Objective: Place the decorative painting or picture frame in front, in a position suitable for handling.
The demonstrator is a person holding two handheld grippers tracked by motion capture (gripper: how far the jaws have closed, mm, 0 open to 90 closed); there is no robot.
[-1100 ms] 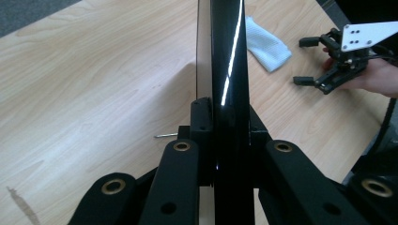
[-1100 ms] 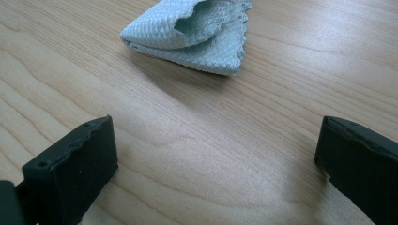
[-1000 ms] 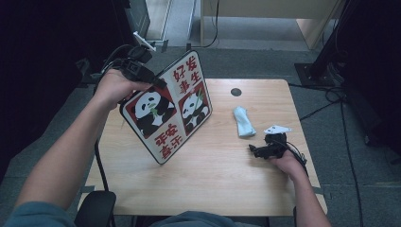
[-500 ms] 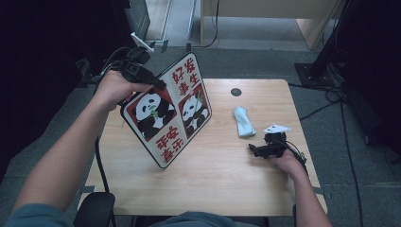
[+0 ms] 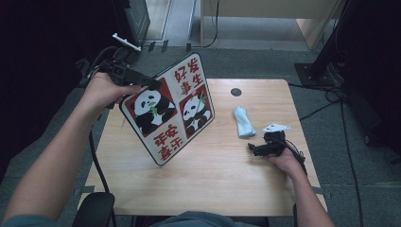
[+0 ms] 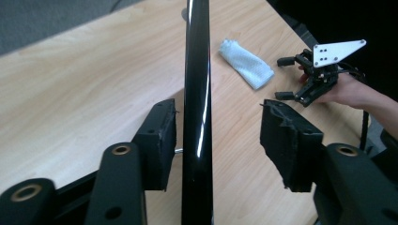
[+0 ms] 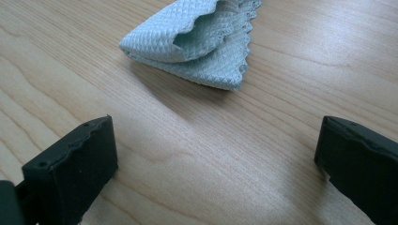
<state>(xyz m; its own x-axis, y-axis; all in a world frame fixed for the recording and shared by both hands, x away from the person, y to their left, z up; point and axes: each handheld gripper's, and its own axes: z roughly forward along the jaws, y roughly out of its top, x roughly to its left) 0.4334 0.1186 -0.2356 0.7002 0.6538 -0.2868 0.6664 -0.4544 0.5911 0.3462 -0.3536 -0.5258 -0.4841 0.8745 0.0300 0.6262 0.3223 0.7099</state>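
Panda board (image 5: 170,113) standing tilted on edge, just released between opening left gripper (image 6: 218,136) jaws; folded cloth (image 7: 197,42) untouched before spread-open right gripper (image 7: 216,164).

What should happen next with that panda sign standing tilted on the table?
Probably draw the left gripper back clear of the panda sign. Its jaws have just been opening, the sign's black edge stands loose between them, and the folded cloth lies waiting before the open right gripper.

Panda board (image 6: 197,93) between left tool (image 6: 218,140) pads: glossy black edge, smooth. Pads (image 6: 291,140) matt black, rough, chipped. Cloth (image 7: 197,42) ahead of right tool (image 7: 216,164): pale blue waffle weave. Tabletop (image 7: 211,154): light wood grain, satin.
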